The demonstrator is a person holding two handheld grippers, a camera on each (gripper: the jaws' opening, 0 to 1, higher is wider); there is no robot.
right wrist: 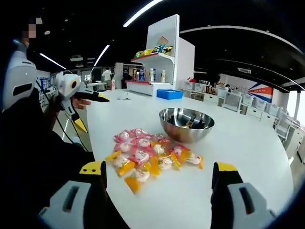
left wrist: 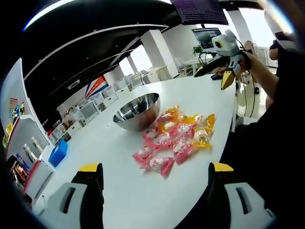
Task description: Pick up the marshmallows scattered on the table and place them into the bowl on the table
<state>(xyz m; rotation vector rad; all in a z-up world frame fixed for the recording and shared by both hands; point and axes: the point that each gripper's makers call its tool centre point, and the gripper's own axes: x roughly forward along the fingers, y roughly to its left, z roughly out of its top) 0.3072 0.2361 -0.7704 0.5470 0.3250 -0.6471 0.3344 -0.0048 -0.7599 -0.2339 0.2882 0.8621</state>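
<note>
I see one steel bowl (right wrist: pixel 186 123) on the white table (right wrist: pixel 248 157); a glint shows inside it, but I cannot tell what; the marshmallows (right wrist: pixel 147 157) lie in one heap just beside it — pink and yellow wrappers, too many overlapping to count. My left gripper (left wrist: pixel 156 179) and right gripper (right wrist: pixel 157 179) hover released, both jaws spread, holding nothing. Beyond the table stand a snack shelf (right wrist: pixel 162 52) and a blue box (right wrist: pixel 170 94).
</note>
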